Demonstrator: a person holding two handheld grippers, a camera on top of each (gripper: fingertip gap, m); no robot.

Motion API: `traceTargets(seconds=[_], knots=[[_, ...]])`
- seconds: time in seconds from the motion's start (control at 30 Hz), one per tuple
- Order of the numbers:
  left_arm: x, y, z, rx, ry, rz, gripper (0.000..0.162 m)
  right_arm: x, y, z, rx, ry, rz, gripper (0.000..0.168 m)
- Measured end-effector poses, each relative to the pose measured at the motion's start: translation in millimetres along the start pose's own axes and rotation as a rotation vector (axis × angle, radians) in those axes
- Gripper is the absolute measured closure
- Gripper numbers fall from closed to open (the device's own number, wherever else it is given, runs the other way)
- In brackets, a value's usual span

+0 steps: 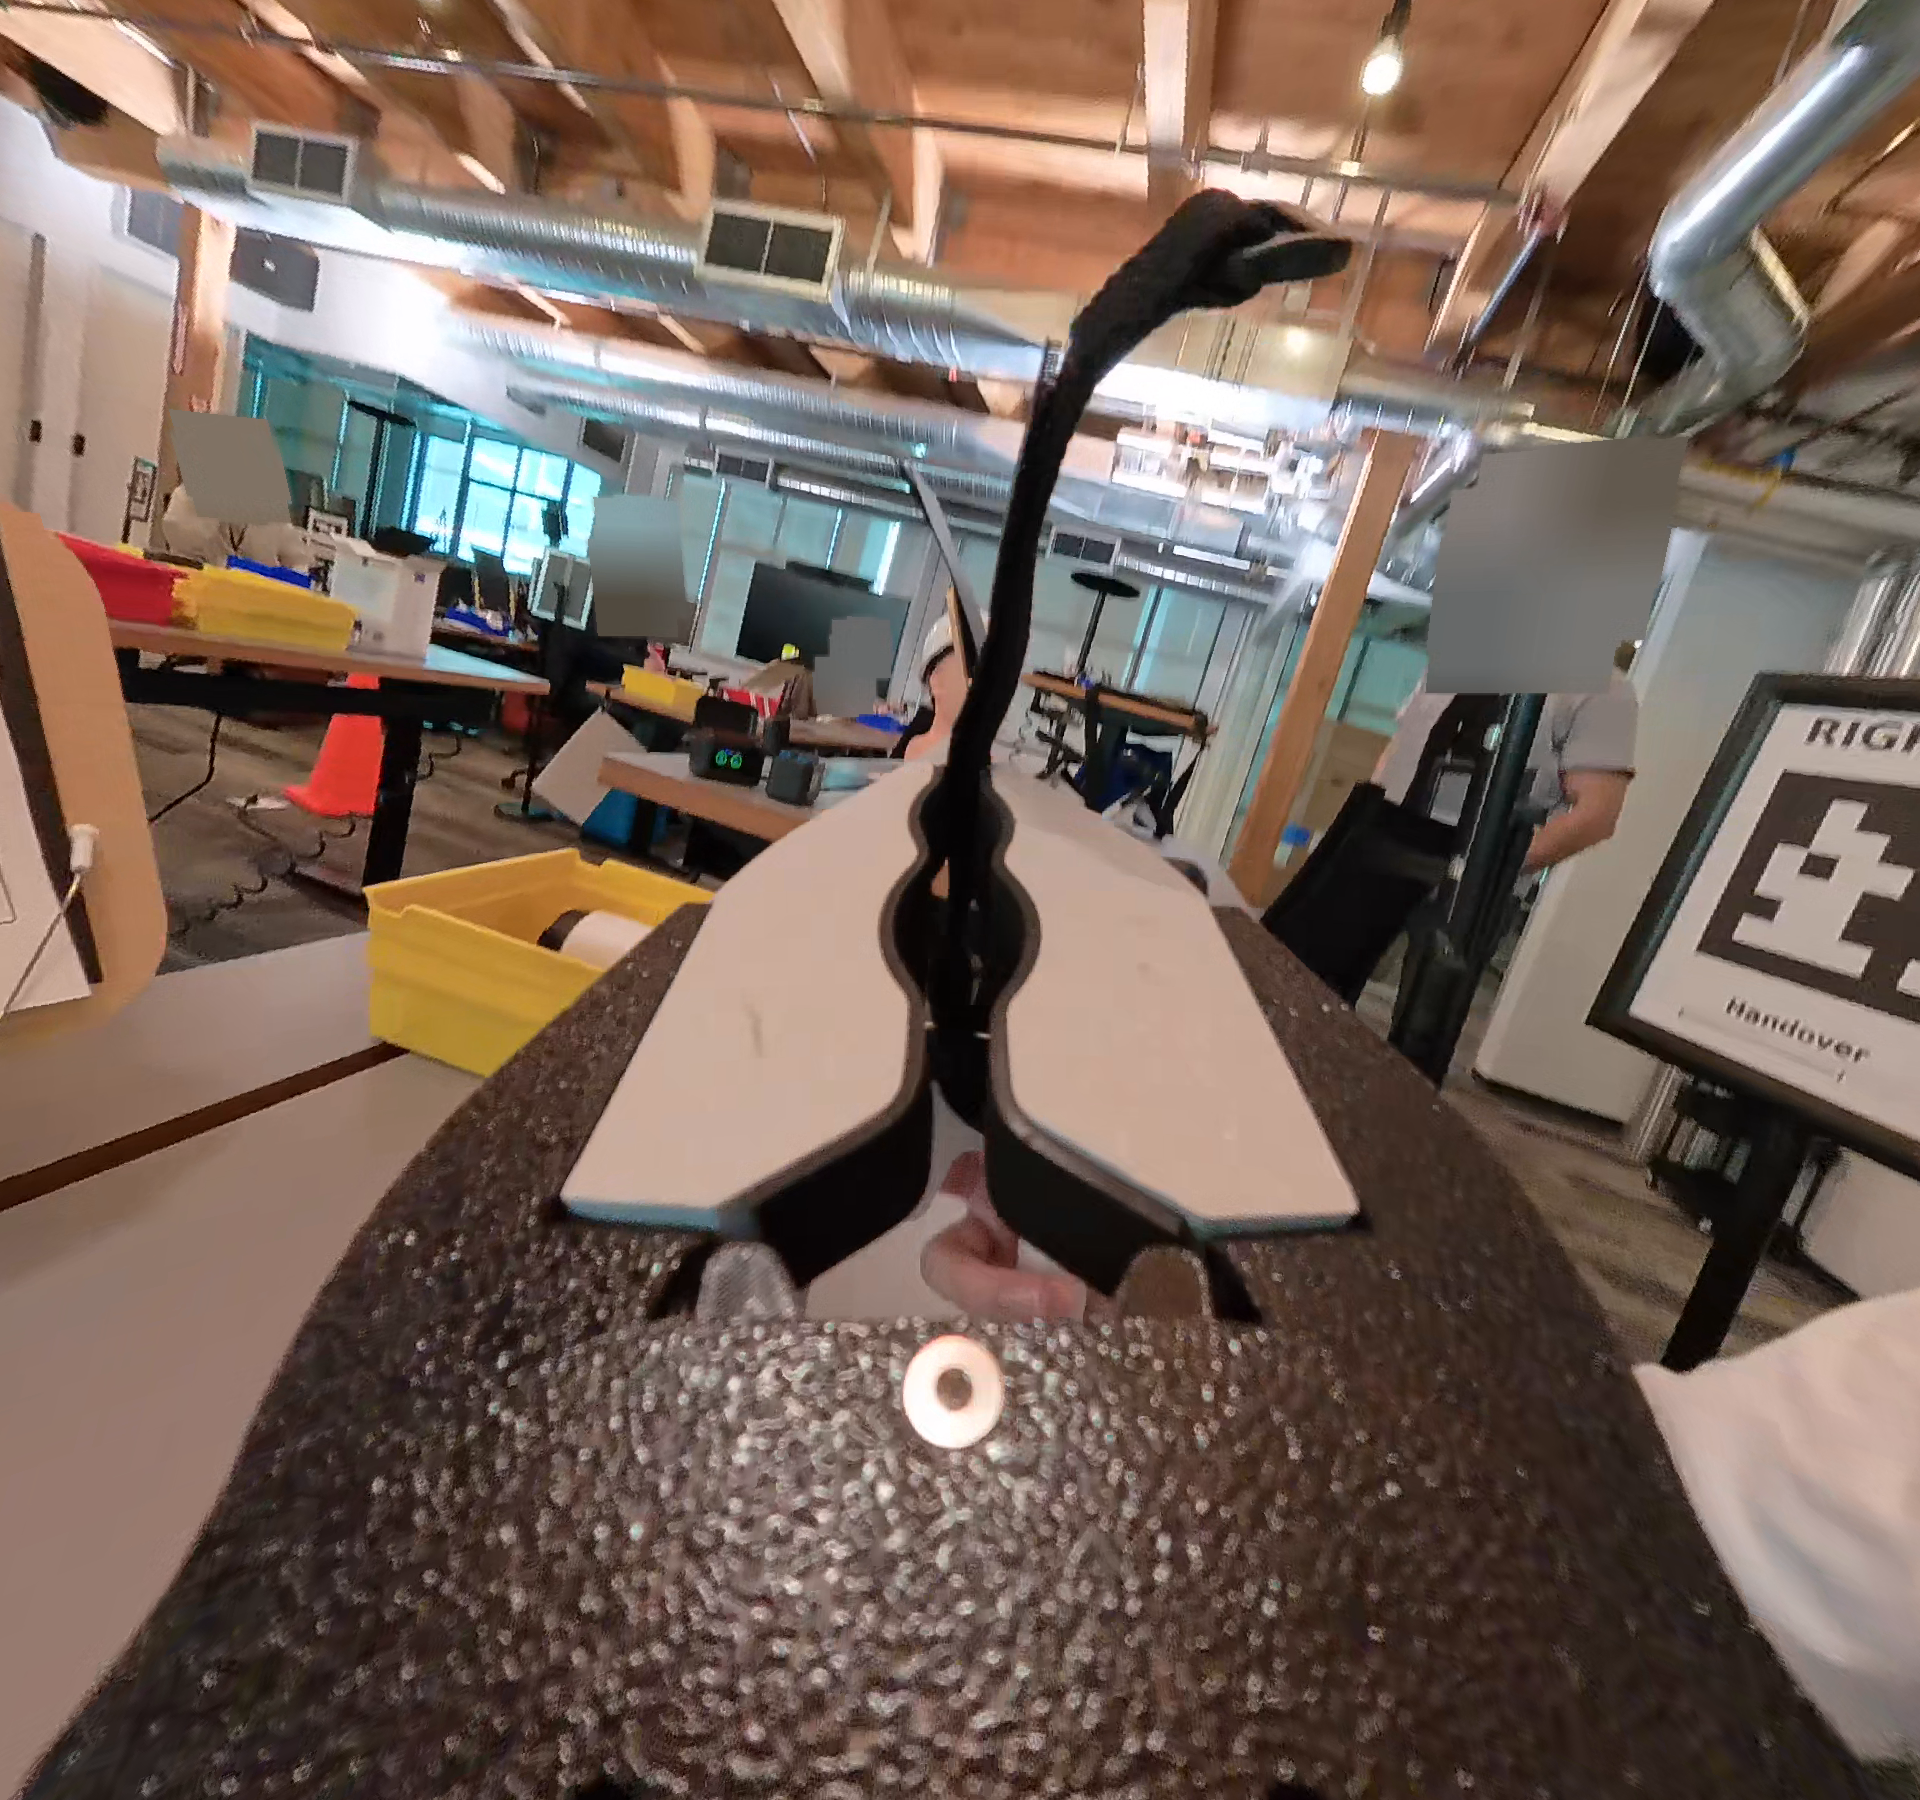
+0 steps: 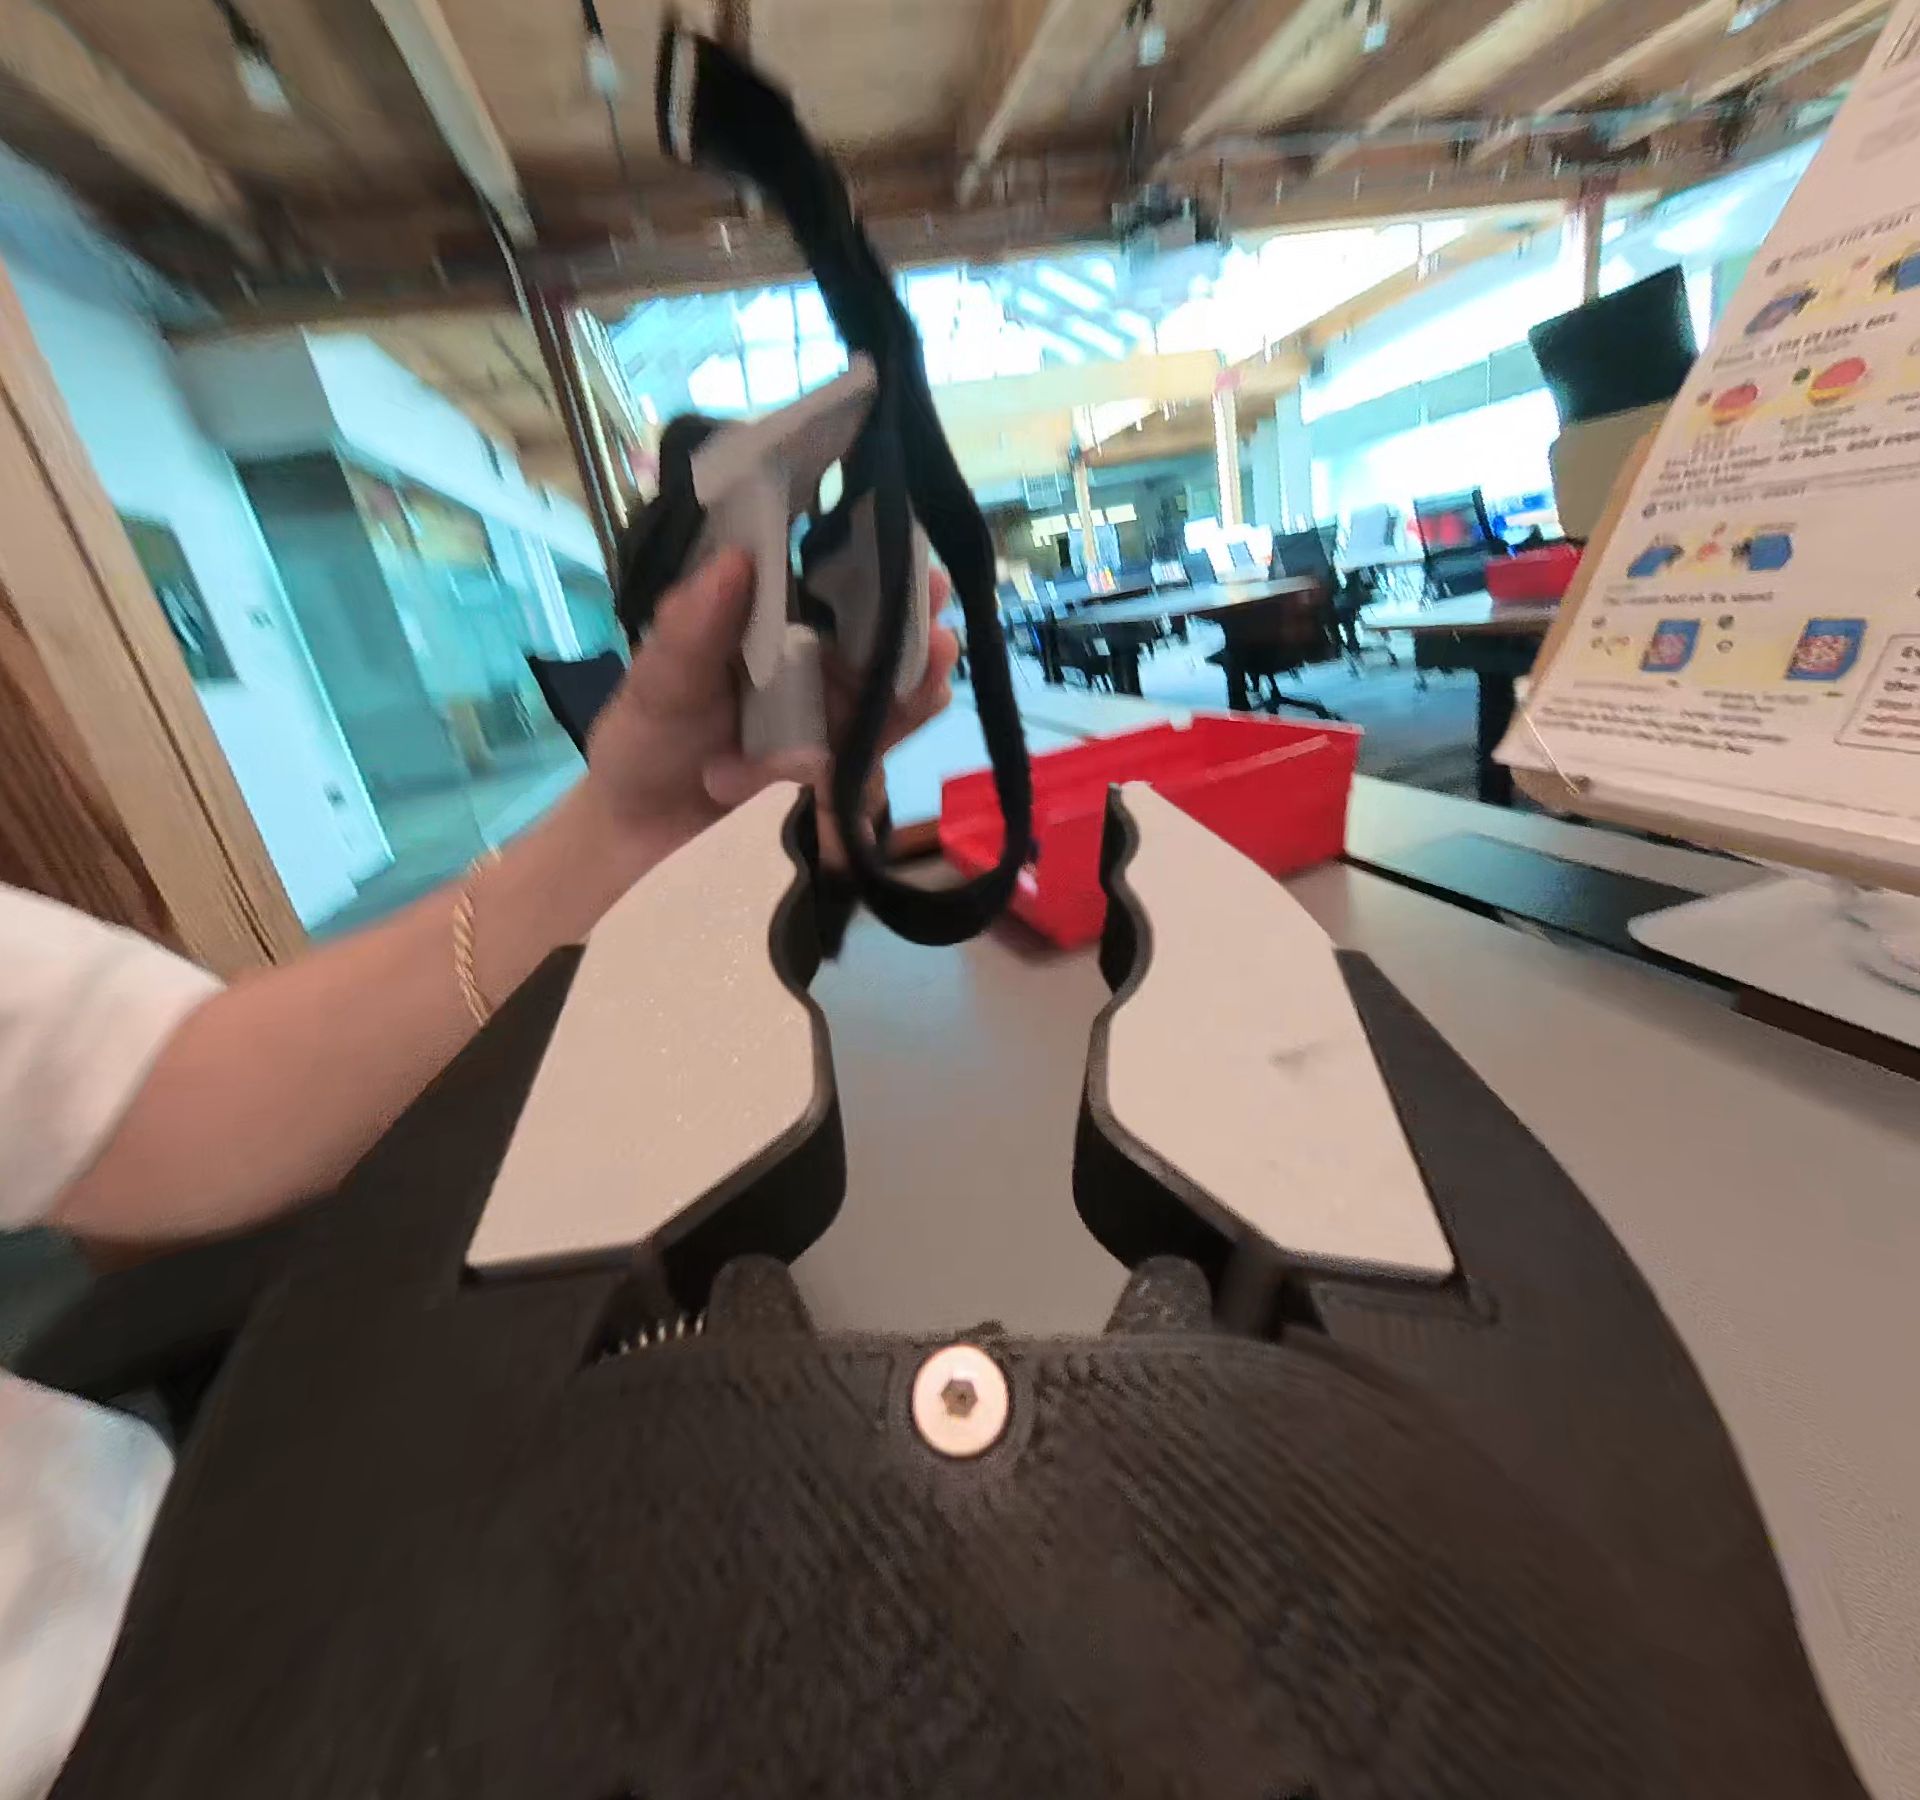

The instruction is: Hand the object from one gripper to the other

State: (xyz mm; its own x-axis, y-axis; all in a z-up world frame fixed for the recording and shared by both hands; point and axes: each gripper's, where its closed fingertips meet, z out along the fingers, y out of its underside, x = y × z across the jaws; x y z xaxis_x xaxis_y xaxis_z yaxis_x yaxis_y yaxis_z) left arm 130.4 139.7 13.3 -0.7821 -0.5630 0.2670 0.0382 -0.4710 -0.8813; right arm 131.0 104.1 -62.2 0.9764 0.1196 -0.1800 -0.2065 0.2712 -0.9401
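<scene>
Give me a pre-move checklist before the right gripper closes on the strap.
1. Left gripper shut on black strap: ok.
2. Right gripper open: ok.
3. Strap's hanging loop between the right gripper's fingers: not ok, it sits near the left finger, ahead of the tips.
4. The person's hand out of the closing path: cannot tell.
5. View sharp enough to judge depth: not ok, blurred.
</scene>
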Motion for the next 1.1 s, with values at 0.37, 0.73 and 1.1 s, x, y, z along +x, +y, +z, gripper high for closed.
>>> traceTargets(seconds=[0.37, 0.73, 1.1], knots=[[-10, 3, -9, 0.090, -0.002, -0.082, 0.157, 4, -13, -5, 0.030, 0.068, -0.115, 0.163], [-48, 21, -49, -0.326, -0.320, 0.450, 0.110, 53, -7, -52, -0.399, 0.418, -0.353, 0.163], [-27, 115, -15, -0.965, -0.184, 0.856, 0.130, 21, 29, -25, -0.600, 0.314, -0.450, 0.163]])
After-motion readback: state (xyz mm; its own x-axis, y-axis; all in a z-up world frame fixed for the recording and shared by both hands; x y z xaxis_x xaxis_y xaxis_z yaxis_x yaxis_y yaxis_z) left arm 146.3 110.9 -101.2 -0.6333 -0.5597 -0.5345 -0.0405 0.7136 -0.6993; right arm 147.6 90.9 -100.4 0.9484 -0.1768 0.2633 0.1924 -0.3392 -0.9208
